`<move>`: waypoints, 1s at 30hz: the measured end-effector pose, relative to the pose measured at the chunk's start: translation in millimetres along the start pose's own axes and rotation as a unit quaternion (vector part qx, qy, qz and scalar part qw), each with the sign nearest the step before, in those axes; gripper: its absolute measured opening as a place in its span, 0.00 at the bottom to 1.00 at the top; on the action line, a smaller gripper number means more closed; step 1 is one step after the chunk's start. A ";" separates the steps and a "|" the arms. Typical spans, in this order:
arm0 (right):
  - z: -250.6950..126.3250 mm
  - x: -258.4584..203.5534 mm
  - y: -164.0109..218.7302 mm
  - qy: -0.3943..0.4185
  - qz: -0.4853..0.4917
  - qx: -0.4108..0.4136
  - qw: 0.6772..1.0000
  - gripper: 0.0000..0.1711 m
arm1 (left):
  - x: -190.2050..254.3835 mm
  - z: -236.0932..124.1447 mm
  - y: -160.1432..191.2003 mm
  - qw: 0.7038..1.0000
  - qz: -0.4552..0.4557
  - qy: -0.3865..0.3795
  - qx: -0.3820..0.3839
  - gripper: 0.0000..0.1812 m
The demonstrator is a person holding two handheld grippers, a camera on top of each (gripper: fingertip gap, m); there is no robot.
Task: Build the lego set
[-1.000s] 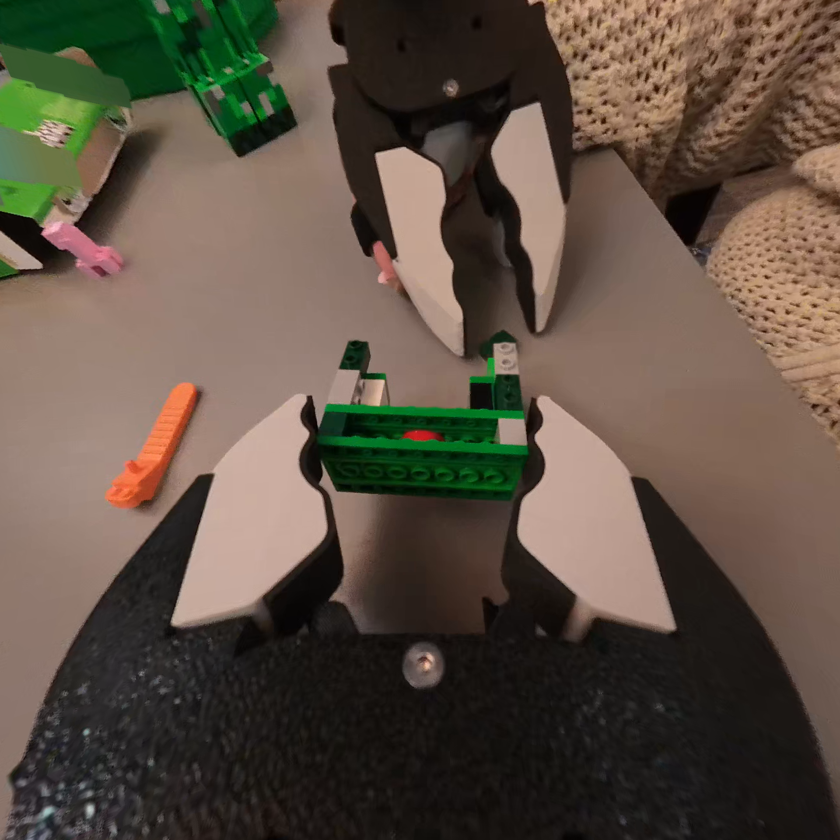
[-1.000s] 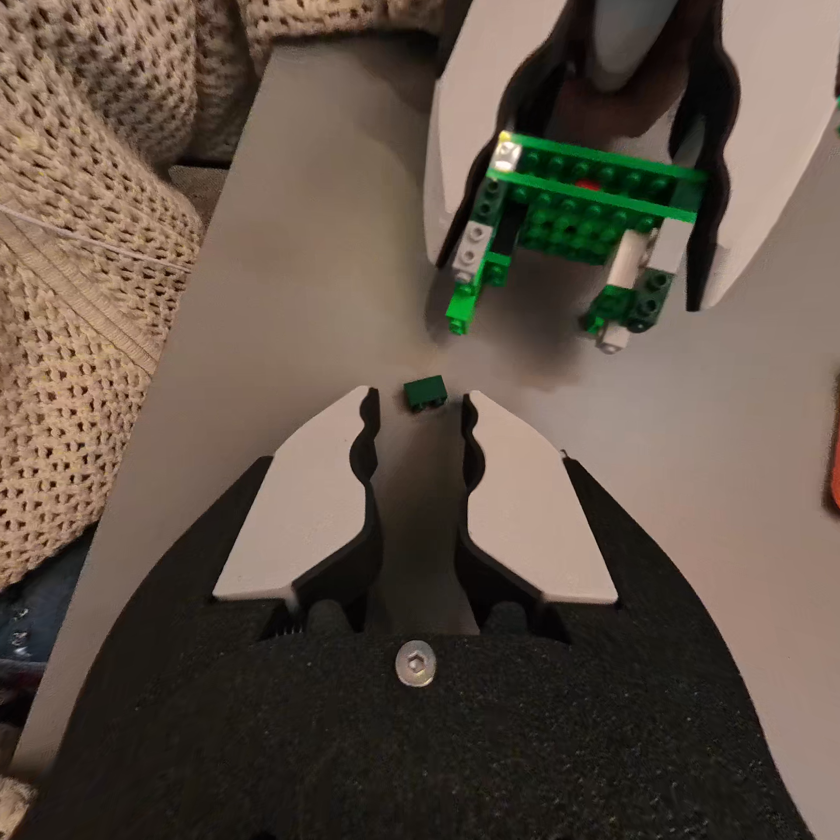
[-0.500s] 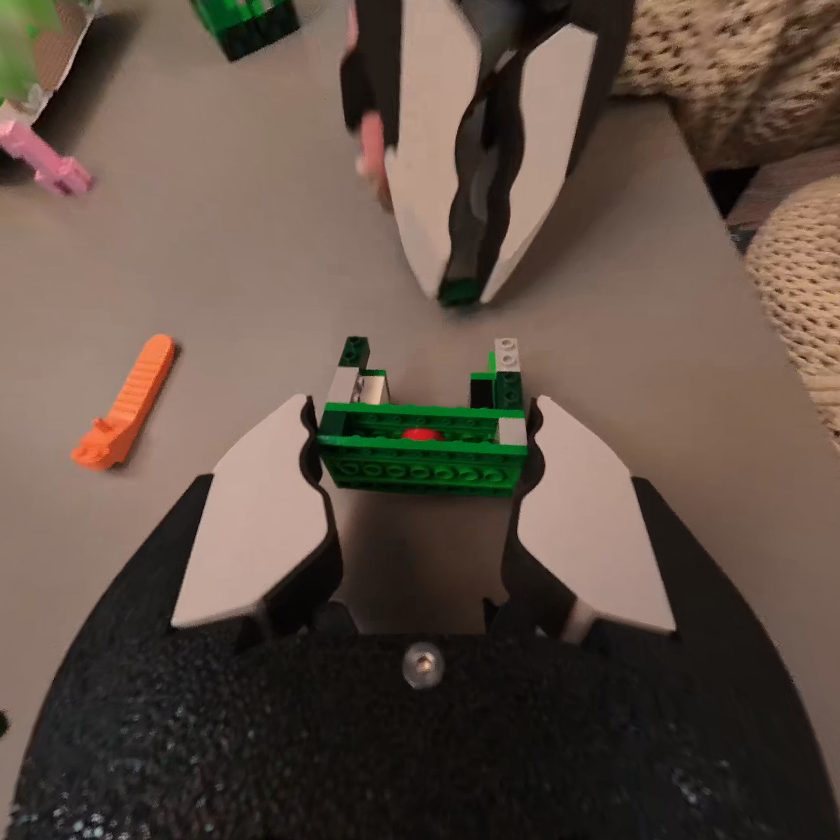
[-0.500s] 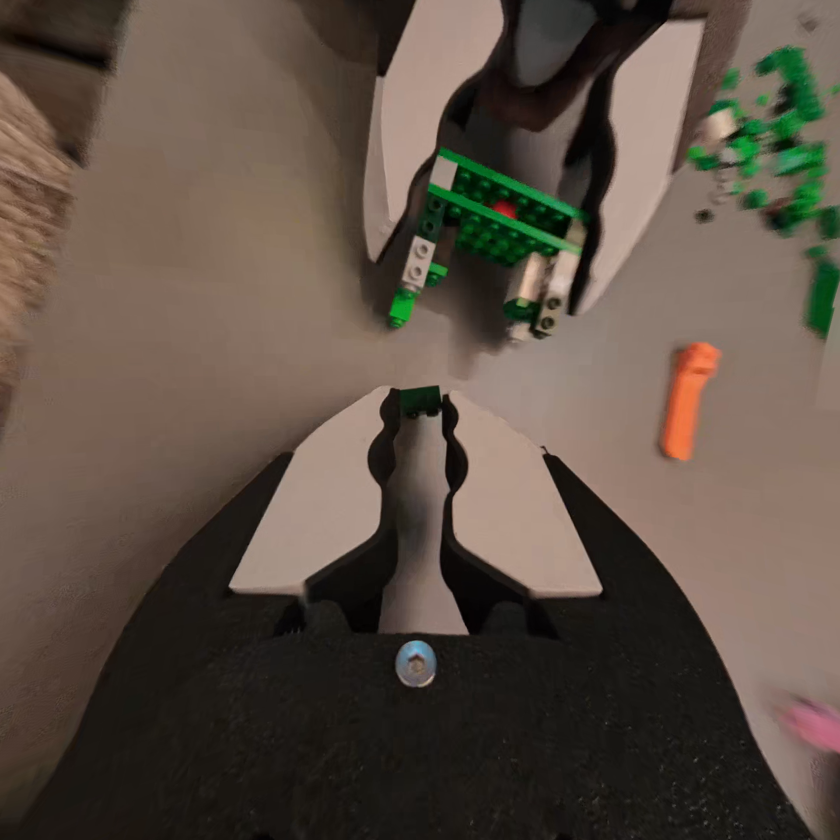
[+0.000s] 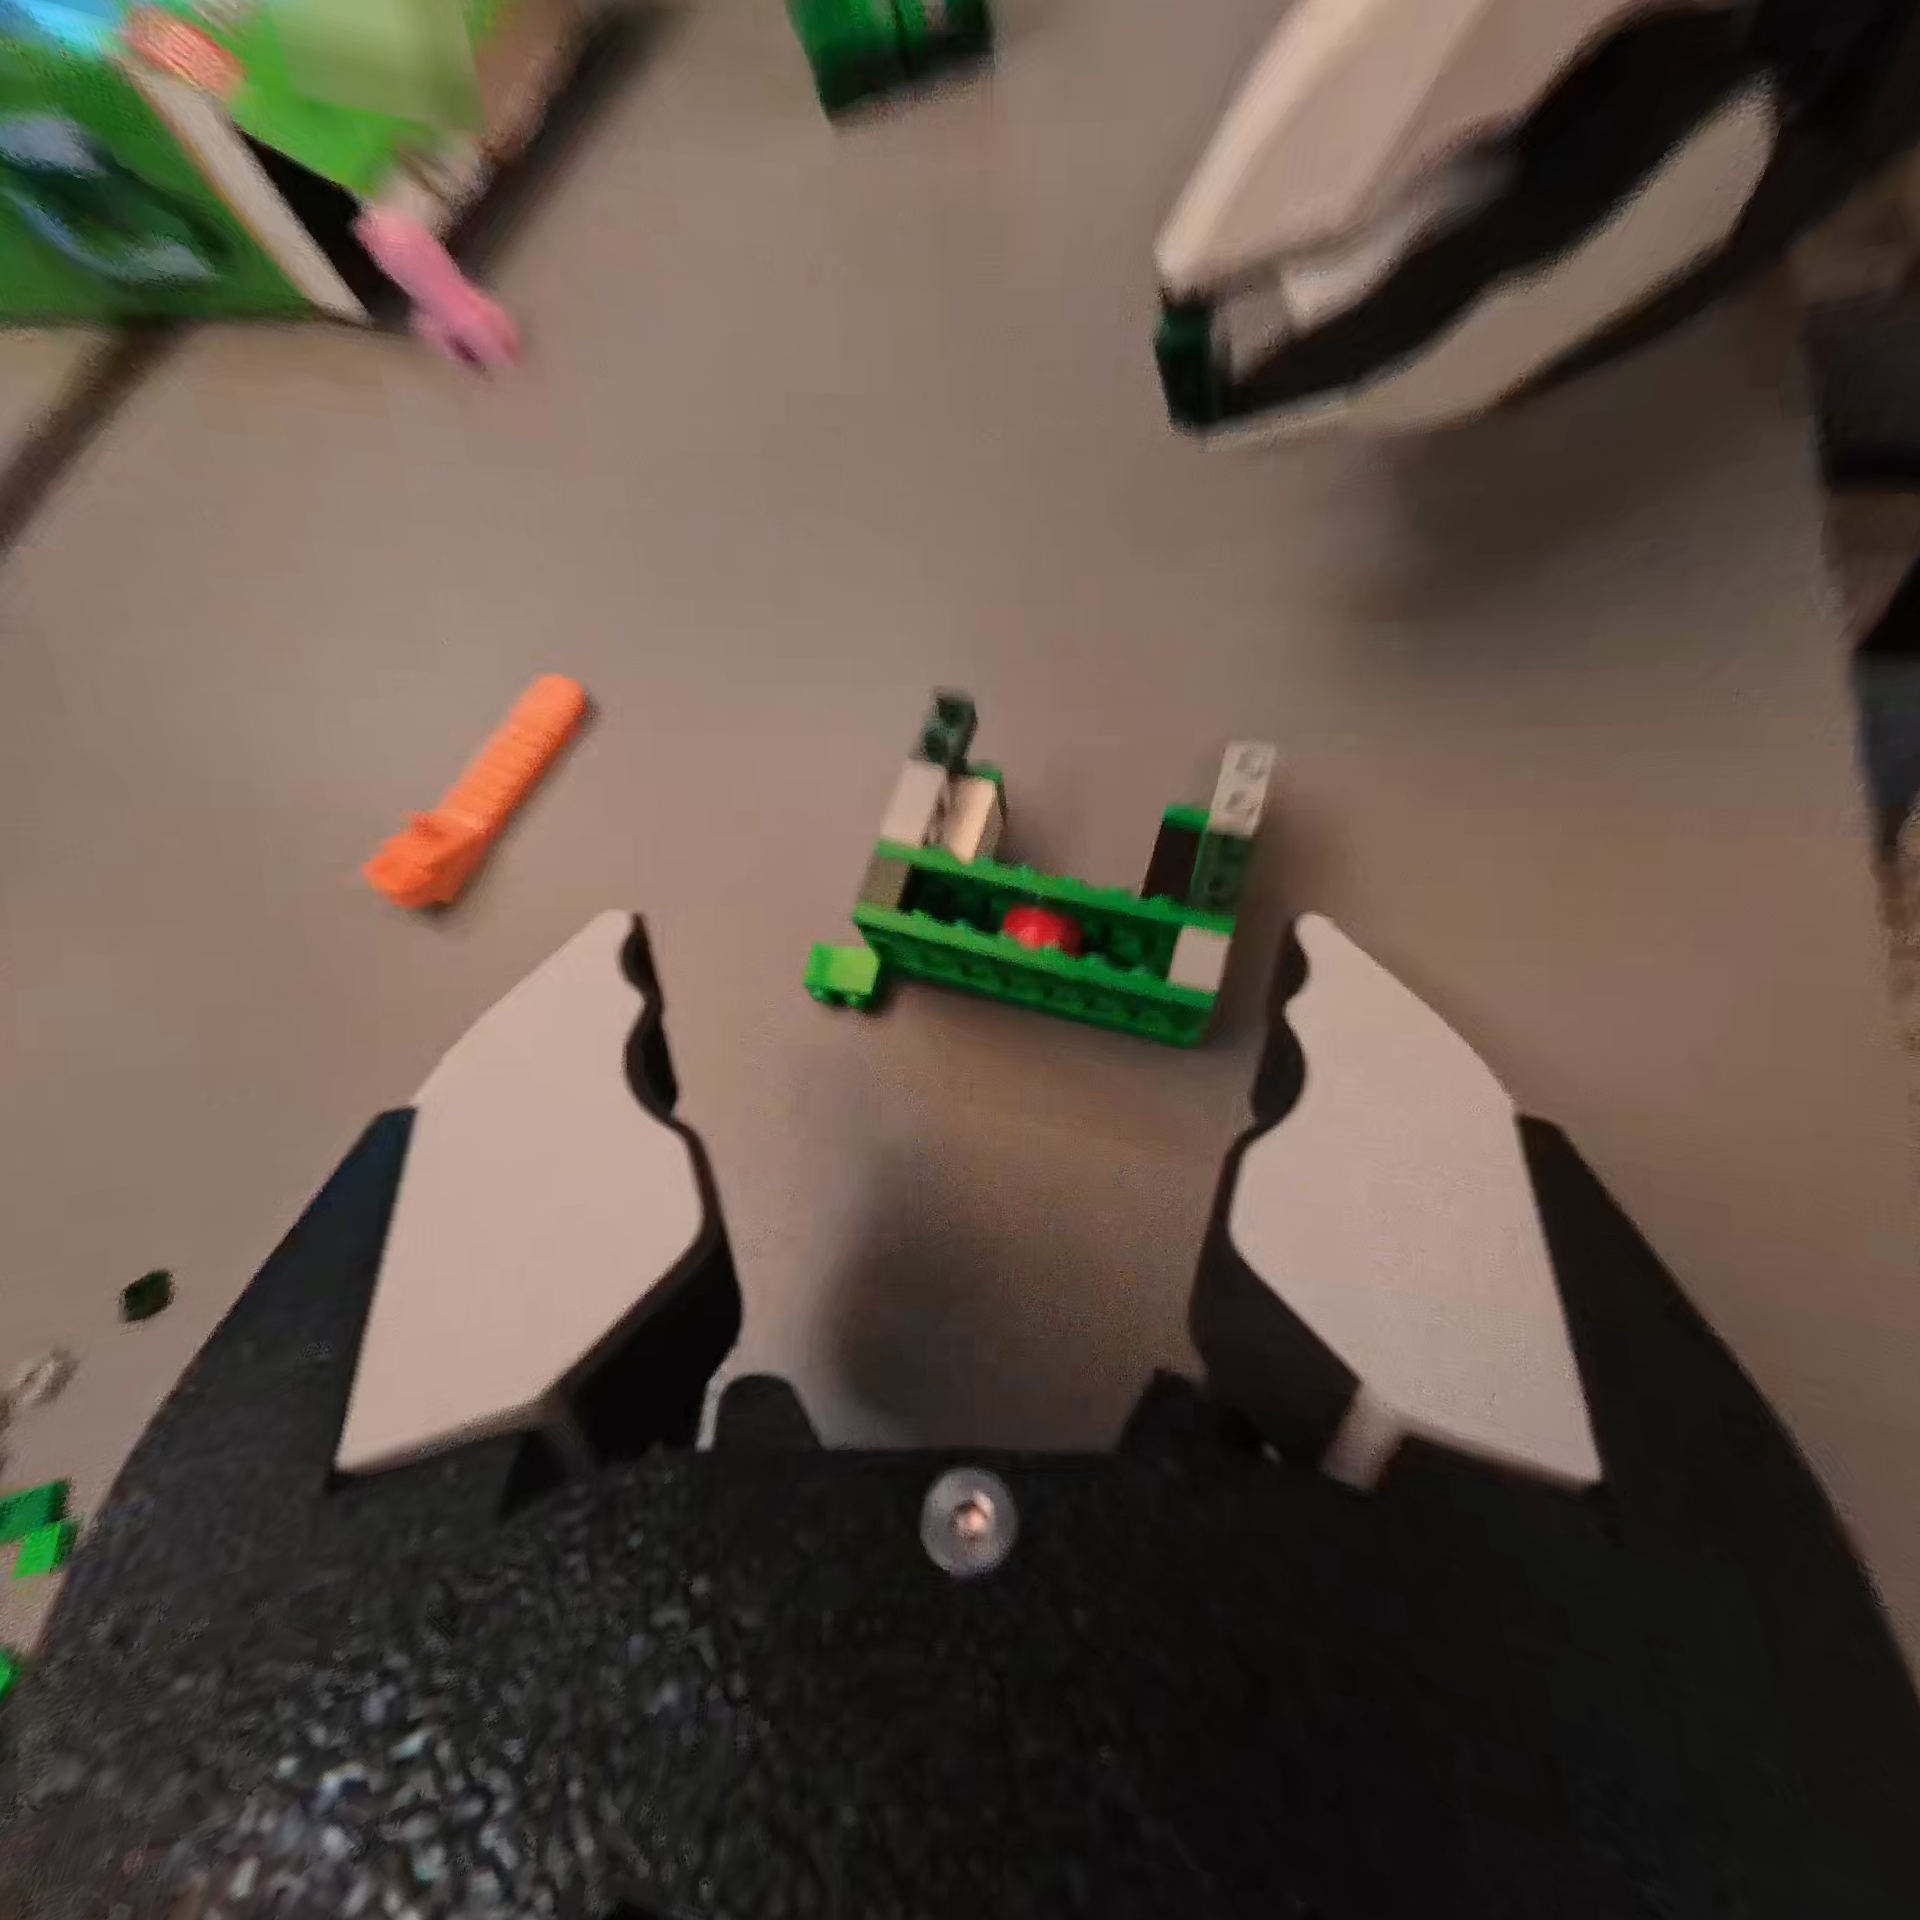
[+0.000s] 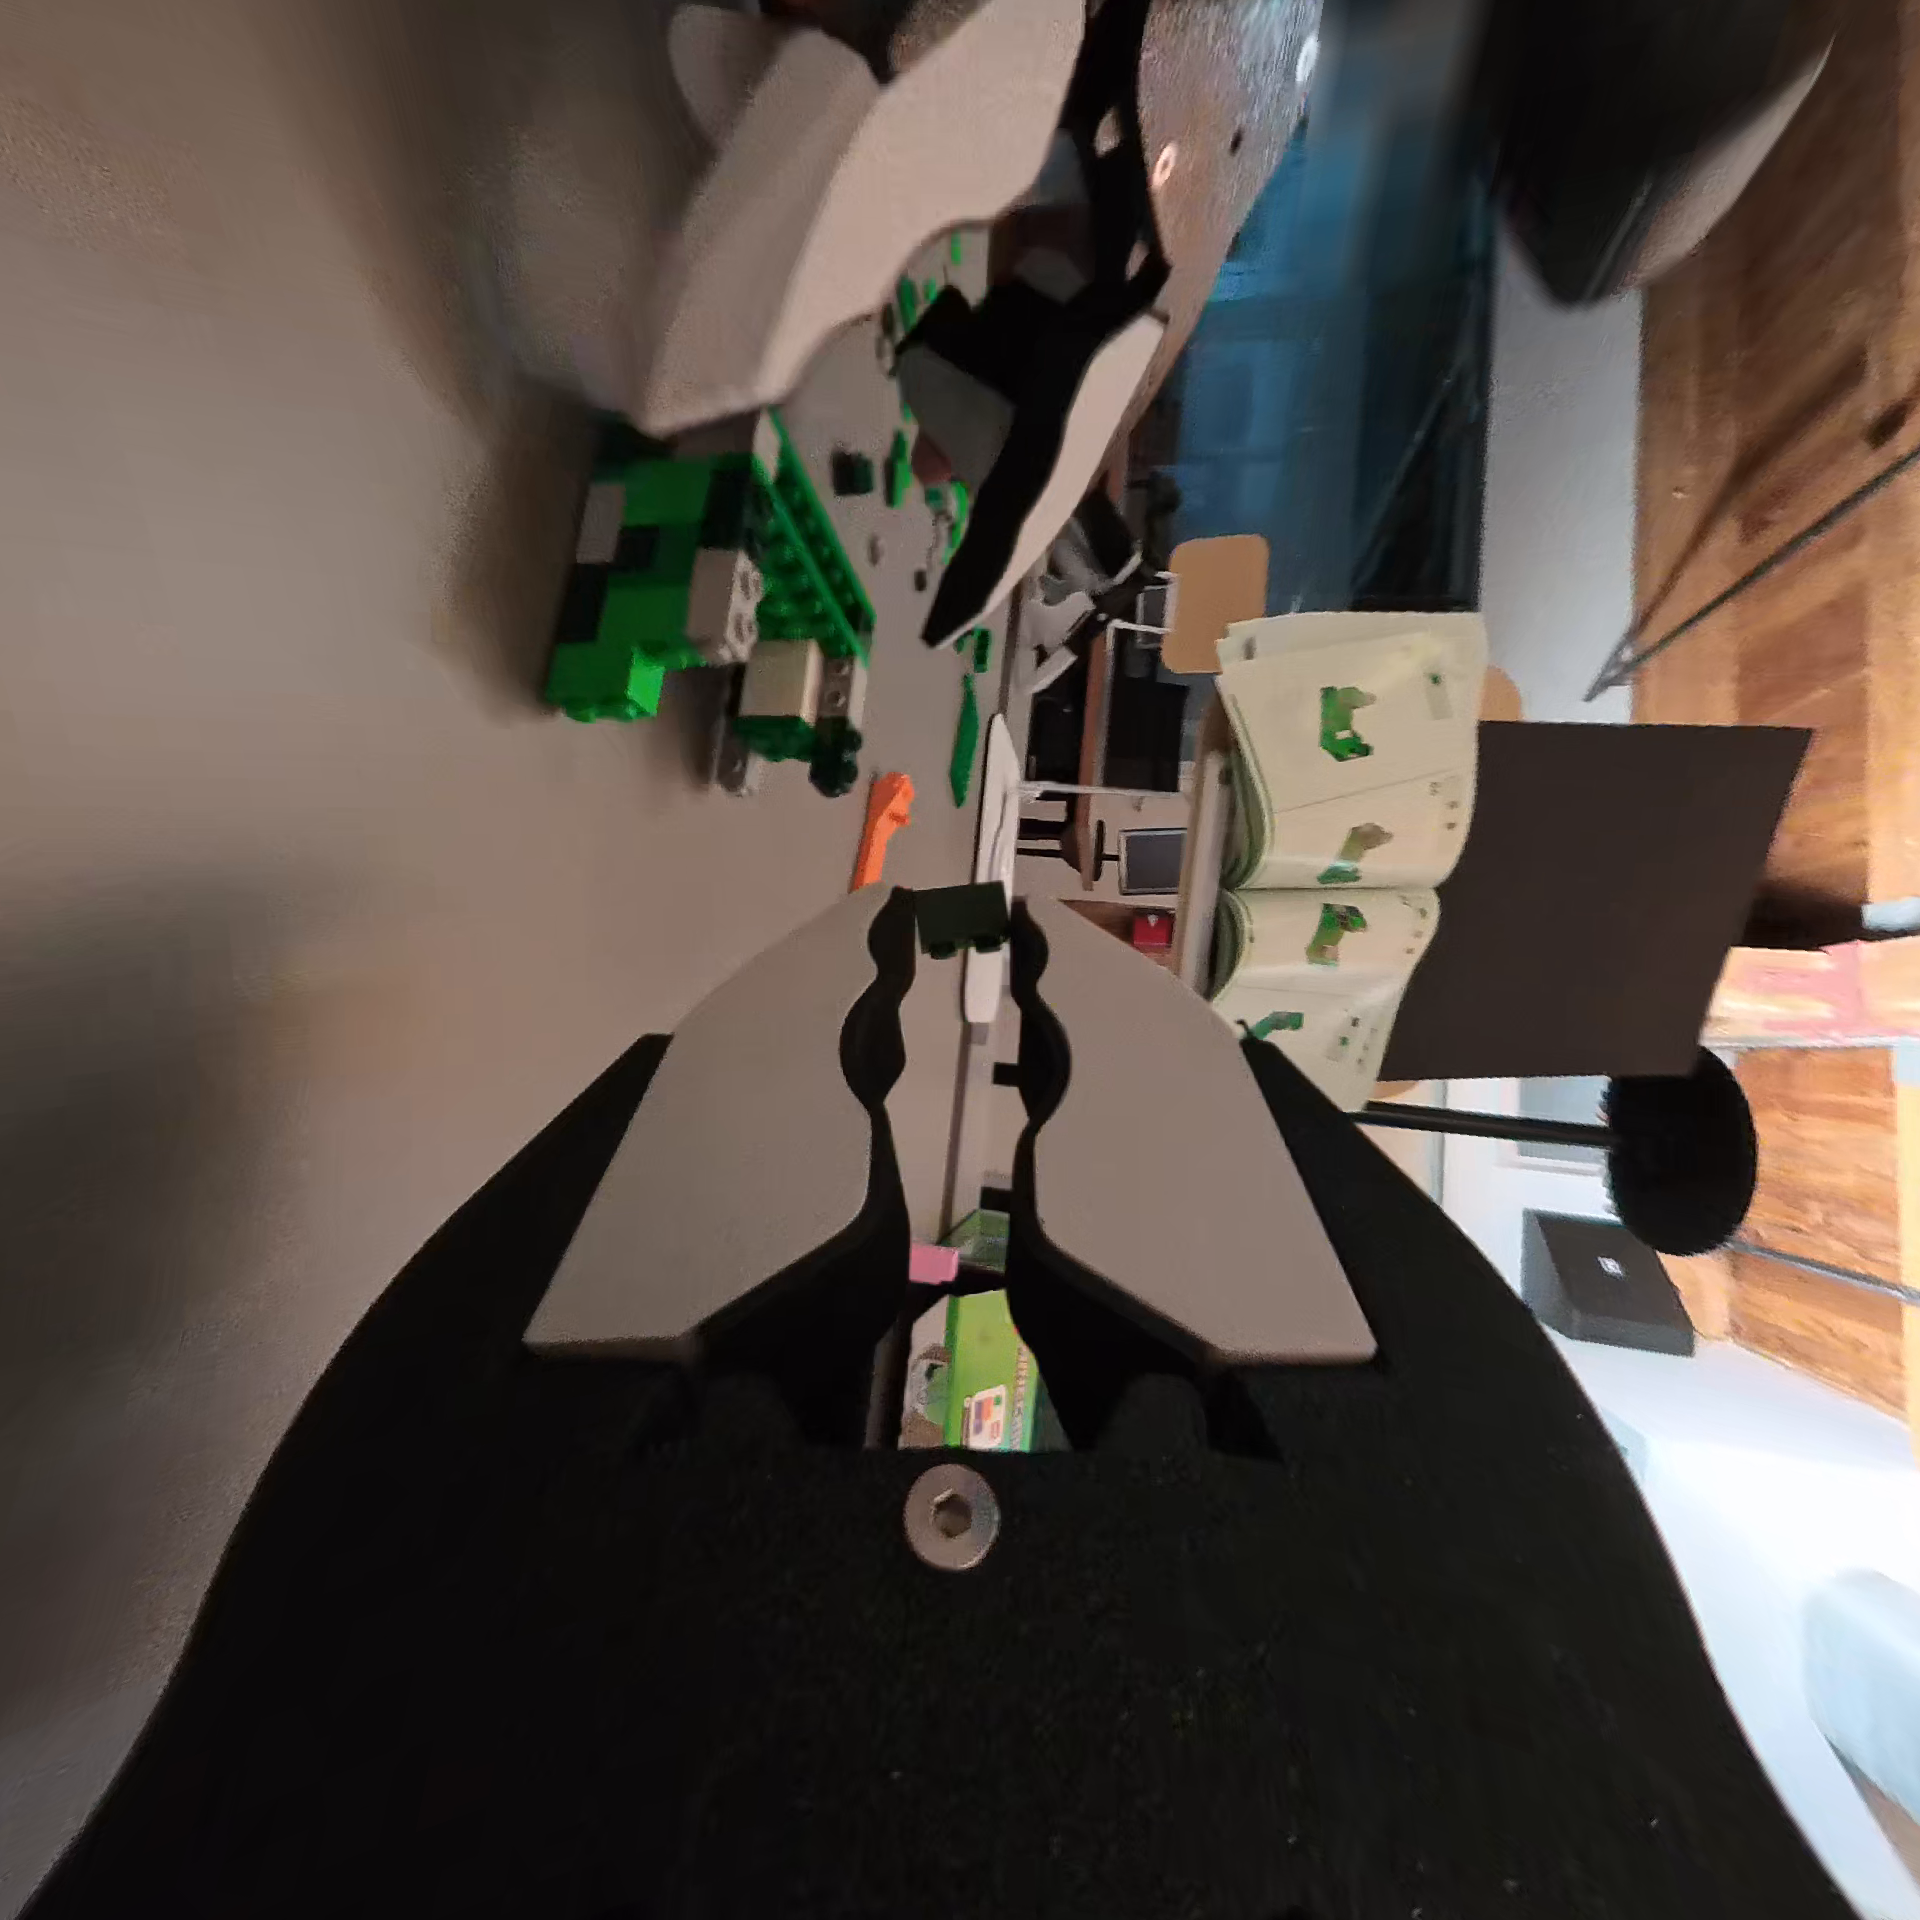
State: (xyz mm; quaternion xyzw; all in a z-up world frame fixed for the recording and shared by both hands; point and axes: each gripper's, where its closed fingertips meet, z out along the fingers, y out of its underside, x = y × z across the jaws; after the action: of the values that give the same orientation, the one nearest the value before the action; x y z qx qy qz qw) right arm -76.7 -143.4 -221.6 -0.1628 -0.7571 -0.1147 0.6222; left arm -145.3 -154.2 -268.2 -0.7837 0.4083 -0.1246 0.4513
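A partly built green lego assembly [image 5: 1049, 925] with a red stud lies on the grey table [image 5: 935, 468], just ahead of my left gripper's fingertips. My left gripper [image 5: 964, 925] is open, wider than the assembly, and not touching it. A small bright green brick [image 5: 844, 971] sits at the assembly's left end. My right gripper [image 6: 956, 914] is shut on a small dark green brick [image 6: 961, 920], held above the table and rolled sideways. It shows at the upper right of the left wrist view [image 5: 1195, 343]. The assembly [image 6: 707, 592] also shows in the right wrist view, below the left gripper [image 6: 800, 520].
An orange brick separator [image 5: 478, 800] lies left of the assembly. A pink piece [image 5: 447, 291] and a green box [image 5: 156, 208] sit at the far left. Loose green pieces [image 6: 904, 468] lie beyond the assembly. An open instruction booklet [image 6: 1340, 810] stands past the table edge. Tip to tip, the grippers are about 9 cm apart. The orange brick separator [image 5: 478, 800] is closer to my left gripper, around 10 cm from its tips; the right tips are 20 cm off.
My left gripper opened, let go of the assembly and drew back. My right gripper shut on the dark green brick, lifted it off the table and rolled sideways.
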 end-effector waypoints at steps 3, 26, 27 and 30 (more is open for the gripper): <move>-5.4 15.9 -14.8 0.060 0.001 0.019 0.998 0.10 | 9.4 -33.0 -52.7 0.988 -0.058 -0.032 0.142 0.37; -21.7 17.6 -55.9 -0.020 0.279 0.191 0.941 0.11 | 50.9 -20.5 -67.5 0.982 0.035 -0.029 0.182 0.04; -25.7 21.2 -57.6 -0.059 0.355 0.219 0.907 0.09 | 54.8 -20.2 -66.9 0.981 0.050 -0.017 0.184 0.04; -29.1 19.4 -58.6 -0.152 0.446 0.247 0.847 0.08 | 64.5 -18.9 -66.3 0.979 0.082 0.009 0.188 0.04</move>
State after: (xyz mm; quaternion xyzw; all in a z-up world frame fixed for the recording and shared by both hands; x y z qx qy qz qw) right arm -76.5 -206.3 -195.1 -0.3391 -0.6911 0.3926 0.5032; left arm -79.9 -196.9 -215.1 -0.6475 0.4445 -0.1688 0.5955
